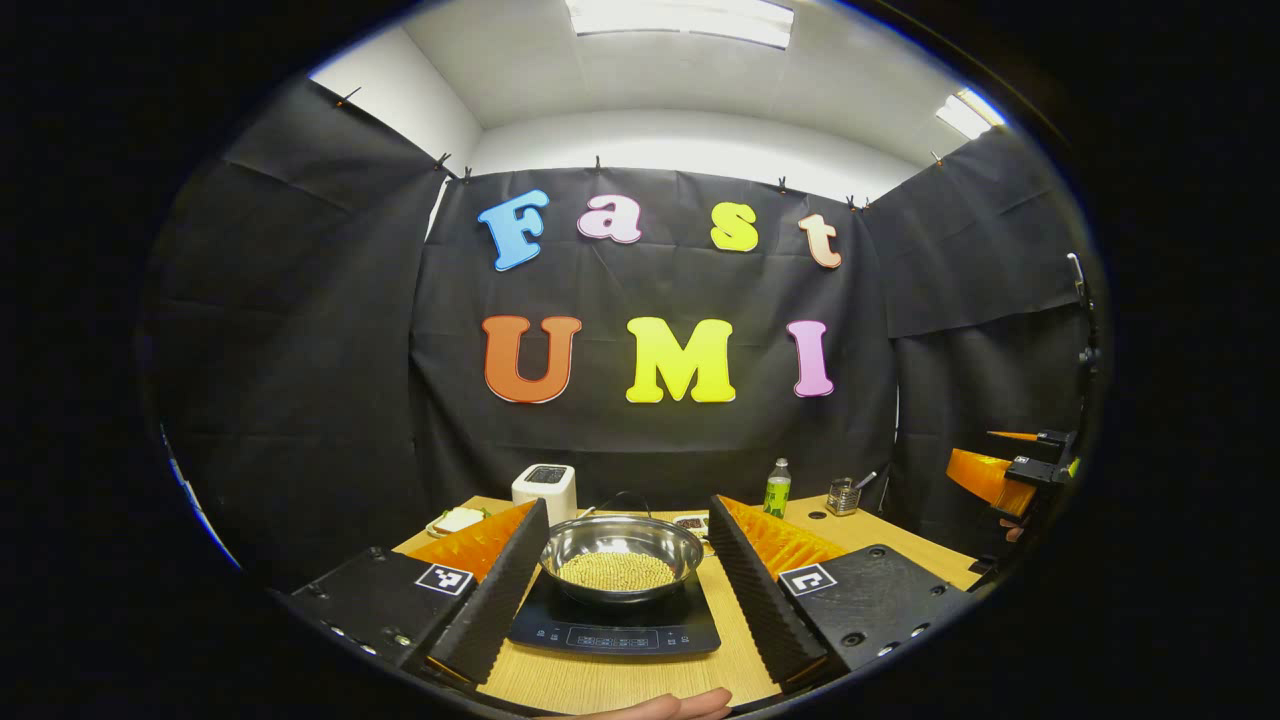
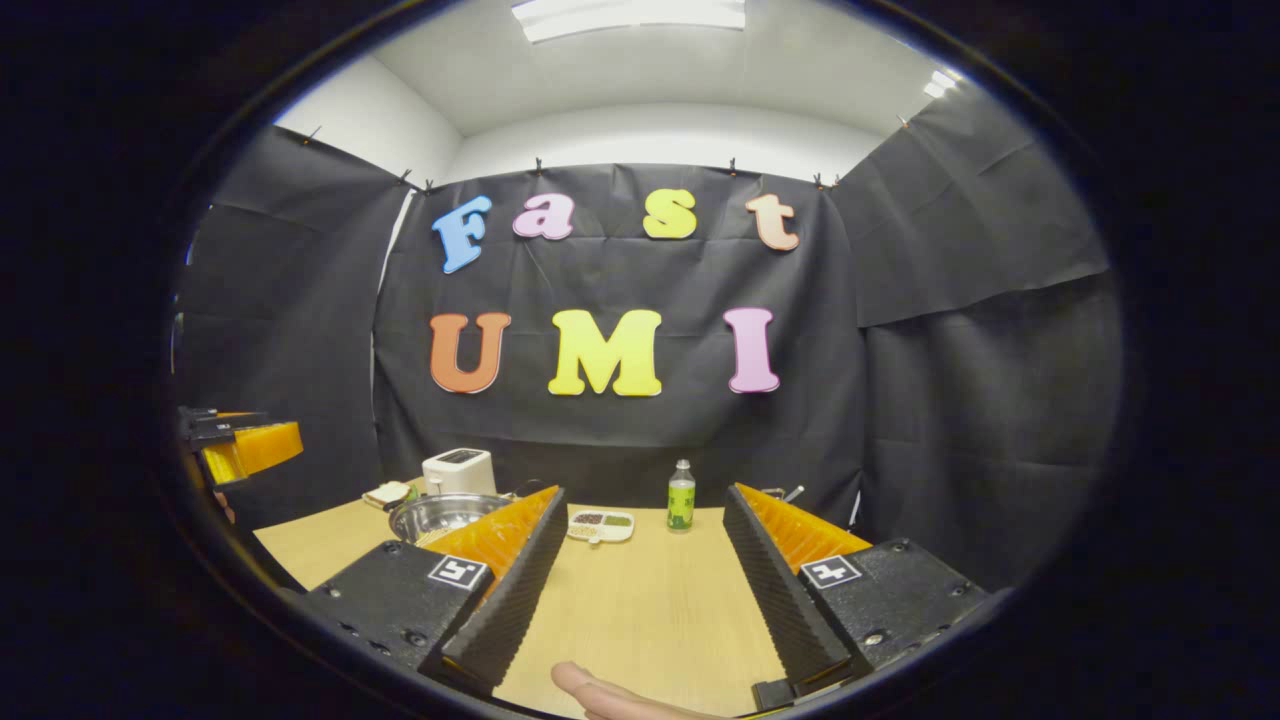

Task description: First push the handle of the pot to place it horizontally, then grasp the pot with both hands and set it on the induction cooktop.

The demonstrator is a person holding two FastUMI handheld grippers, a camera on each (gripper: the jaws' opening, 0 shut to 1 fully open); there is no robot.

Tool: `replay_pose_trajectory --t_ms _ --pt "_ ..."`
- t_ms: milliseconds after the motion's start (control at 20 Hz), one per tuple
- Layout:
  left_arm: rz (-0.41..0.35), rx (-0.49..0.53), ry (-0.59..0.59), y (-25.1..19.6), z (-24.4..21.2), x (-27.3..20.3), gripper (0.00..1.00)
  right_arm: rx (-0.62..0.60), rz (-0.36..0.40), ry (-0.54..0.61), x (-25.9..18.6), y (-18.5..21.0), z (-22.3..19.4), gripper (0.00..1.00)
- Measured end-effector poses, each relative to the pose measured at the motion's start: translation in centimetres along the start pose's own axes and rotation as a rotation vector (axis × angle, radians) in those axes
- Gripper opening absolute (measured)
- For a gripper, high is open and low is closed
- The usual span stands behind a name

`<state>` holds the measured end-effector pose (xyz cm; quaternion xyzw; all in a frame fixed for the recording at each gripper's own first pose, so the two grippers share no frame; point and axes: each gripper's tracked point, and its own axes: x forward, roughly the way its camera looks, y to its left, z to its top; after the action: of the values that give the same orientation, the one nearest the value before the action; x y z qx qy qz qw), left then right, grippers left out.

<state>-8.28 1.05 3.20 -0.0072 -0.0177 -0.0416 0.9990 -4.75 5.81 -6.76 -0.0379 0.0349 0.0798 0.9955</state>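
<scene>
On the wooden worktop, the pot is sitting squarely on the induction cooktop, a steel bowl-shaped vessel holding a bed of small pale grains, with its thin dark handle arching behind the rim. Framing it in the left gripper view, the left gripper is hanging with its jaws spread wide, one finger on each side of the pot and neither touching it, gripping nothing. A fingertip of the person's hand is showing at the bottom edge. Behind the pot, a white toaster is standing to the left, a plate with a sandwich is lying beside it, and a green bottle and a small metal cup are standing to the right. At the far right of that view the right gripper is hovering, well apart from the pot. In the right gripper view its own jaws are also standing wide open over bare worktop, holding nothing, with a small divided dish and the bottle beyond them and the pot partly hidden behind one finger. The other gripper is showing at that view's left edge.
</scene>
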Motion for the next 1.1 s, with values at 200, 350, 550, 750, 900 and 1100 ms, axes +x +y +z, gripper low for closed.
replay_pose_trajectory --t_ms 200,350,550,750,900,1100 --pt "0.003 0.005 -0.002 0.00 -0.02 0.09 0.95 0.000 -0.005 0.004 0.00 -0.30 -0.10 0.96" --pt "-0.003 0.004 -0.008 -0.27 0.23 -0.06 0.95 0.000 -0.009 0.008 0.12 -0.48 -0.37 0.96" --pt "-0.010 0.008 -0.008 -0.53 0.05 -0.11 0.95 0.003 -0.010 0.014 0.22 -0.41 -0.52 0.96" --pt "-0.011 0.008 -0.009 -0.51 0.11 -0.07 0.84 0.008 -0.008 0.012 0.26 -0.21 -0.42 0.96" --pt "-0.013 0.008 -0.019 -0.51 0.45 -0.30 0.95 0.011 -0.008 0.008 0.17 -0.14 -0.30 0.99" --pt "-0.019 0.008 -0.025 -0.71 0.74 -0.64 0.95 0.011 -0.007 0.013 0.07 -0.18 -0.49 0.96"
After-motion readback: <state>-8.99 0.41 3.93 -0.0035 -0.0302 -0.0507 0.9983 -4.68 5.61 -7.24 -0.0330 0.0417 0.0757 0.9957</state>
